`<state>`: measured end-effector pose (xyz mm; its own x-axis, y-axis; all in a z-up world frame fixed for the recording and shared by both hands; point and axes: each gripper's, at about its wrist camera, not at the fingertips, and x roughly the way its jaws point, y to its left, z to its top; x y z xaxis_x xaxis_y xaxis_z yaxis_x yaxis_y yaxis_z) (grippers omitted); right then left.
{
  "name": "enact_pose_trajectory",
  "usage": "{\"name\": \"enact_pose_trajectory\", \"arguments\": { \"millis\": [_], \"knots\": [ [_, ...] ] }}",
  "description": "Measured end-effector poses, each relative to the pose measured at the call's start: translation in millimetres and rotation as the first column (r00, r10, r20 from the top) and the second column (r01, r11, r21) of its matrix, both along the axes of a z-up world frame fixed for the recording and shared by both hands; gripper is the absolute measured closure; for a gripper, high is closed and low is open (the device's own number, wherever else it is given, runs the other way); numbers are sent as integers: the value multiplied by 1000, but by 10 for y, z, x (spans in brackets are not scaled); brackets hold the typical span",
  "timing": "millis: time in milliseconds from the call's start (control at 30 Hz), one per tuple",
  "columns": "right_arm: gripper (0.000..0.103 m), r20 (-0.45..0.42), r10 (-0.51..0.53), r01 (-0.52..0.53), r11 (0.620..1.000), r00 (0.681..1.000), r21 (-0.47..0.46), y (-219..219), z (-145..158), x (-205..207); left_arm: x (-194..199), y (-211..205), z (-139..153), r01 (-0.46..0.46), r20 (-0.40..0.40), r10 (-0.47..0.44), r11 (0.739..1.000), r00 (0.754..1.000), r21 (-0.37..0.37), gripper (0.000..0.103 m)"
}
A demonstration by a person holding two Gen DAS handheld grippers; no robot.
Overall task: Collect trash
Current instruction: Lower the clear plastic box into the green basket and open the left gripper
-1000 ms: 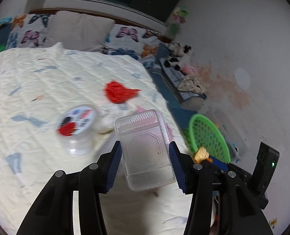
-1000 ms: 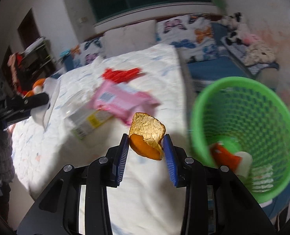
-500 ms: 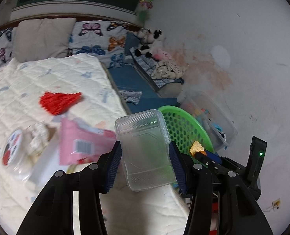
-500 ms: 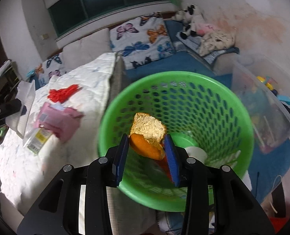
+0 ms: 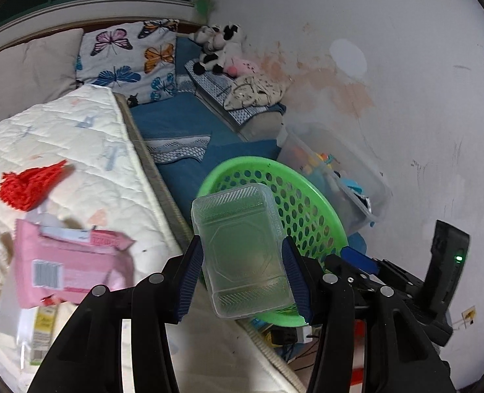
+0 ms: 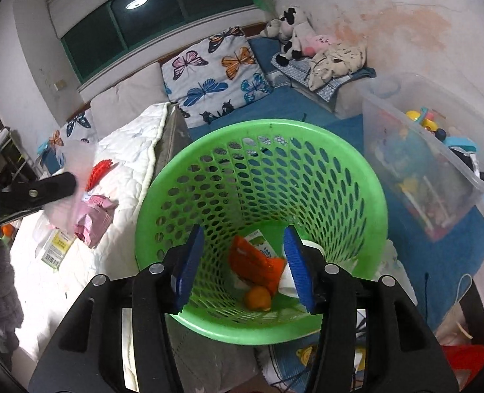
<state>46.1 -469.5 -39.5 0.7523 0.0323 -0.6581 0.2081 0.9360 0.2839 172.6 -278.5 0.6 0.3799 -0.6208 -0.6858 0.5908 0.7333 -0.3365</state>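
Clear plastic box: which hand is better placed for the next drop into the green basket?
Left. The left gripper is shut on the clear plastic box beside the green basket; the right gripper is open and empty above it.

Ahead of your hand-held gripper, a stained white wall (image 5: 389, 75) rises beyond blue bedding (image 6: 294, 104); butterfly pillows (image 6: 215, 72) sit under a dark window (image 6: 150, 13) reflecting a ceiling light (image 6: 136, 3).

Both wrist views near, facing green basket (image 5: 310, 209) (image 6: 261, 137).
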Motion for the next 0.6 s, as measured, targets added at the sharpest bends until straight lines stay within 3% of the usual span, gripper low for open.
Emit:
{"name": "enact_pose_trajectory", "arguments": {
  "millis": [533,600],
  "knots": [
    [45,20,-28,27,999,999,28,-111,-3,-169,80,-611,-296,76,-51,-74,996,996,39,54],
    [45,19,-28,27,999,999,31,-110,-6,-172,78,-628,-318,81,-51,-79,996,996,41,49]
  ]
}}
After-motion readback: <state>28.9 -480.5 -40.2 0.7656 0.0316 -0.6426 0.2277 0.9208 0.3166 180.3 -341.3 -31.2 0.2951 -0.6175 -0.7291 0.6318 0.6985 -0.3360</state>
